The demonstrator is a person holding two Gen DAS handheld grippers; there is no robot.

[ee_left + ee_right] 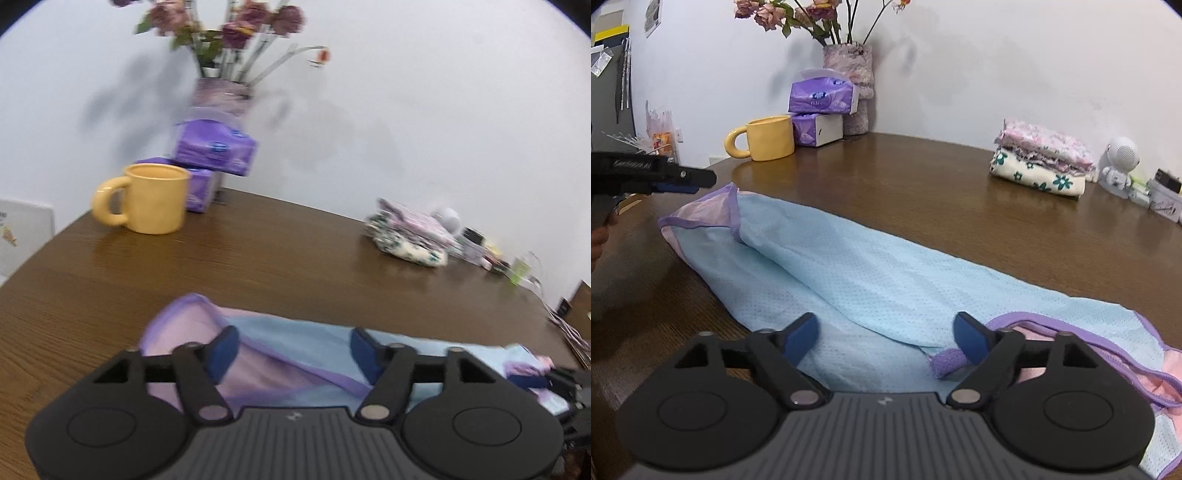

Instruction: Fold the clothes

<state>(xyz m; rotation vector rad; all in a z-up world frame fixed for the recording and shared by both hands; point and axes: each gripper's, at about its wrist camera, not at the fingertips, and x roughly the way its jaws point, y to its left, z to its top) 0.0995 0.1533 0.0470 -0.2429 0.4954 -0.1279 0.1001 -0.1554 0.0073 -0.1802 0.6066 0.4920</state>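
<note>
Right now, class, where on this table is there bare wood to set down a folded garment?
Bare table lies between the blue garment, yellow mug and folded stack. Crowded: the back corner with tissue packs and vase, and the right edge by the white figurine.

Left tool [293,350]: black housing, ribbed grey centre plate with a small white logo, two round black discs, two black link arms on silver pivot screws, blue fingertips [225,349].

Right tool [886,338]: same build, with black body, ribbed grey plate, white logo, silver screws and blue fingertips [801,338]. Side lettering on the left tool's body is unreadable.
</note>
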